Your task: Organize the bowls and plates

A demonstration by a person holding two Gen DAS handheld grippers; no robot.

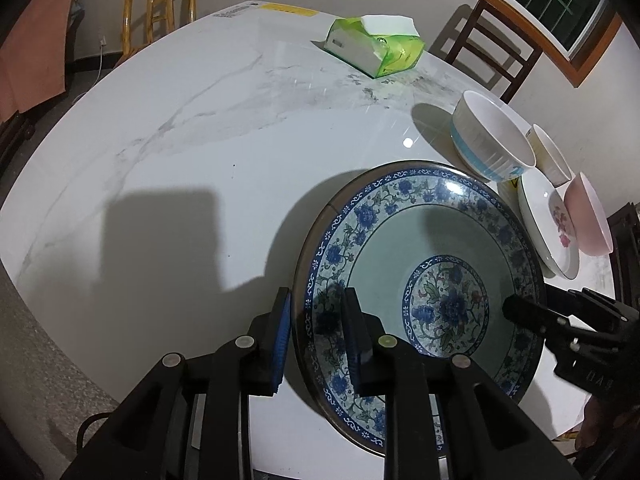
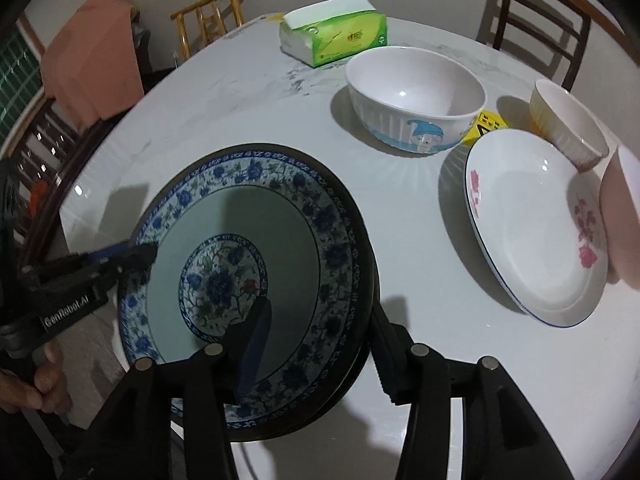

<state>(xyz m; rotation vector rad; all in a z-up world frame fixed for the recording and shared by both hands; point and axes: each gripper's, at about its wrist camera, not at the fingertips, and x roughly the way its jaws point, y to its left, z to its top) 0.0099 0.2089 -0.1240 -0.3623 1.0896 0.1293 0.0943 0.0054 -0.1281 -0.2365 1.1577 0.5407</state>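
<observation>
the big blue plate sits on the table at its near edge, and everything else is best placed from it. the left gripper is clamped on the plate's left rim, one finger outside and one inside, pads pressing the edge. the right gripper straddles the opposite rim, but its jaws stand apart — a clear gap shows between the outer finger and the rim, so it is not gripping. beyond the plate, toward the far side, stands the white bowl with a blue cartoon band; to the plate's right lies the white plate with pink flowers, and past that a small cream bowl and a pink bowl at the frame edge, apparently touching or resting over the white plate — hard to tell which. a tissue pack lies well beyond the plate, with chairs behind the table. as for progress, it looks early: the dishes are spread out singly, nothing stacked, bowls and plates not grouped. the blue plate seems just placed or about to be shifted; the white plate and three bowls are left to sort.
</observation>
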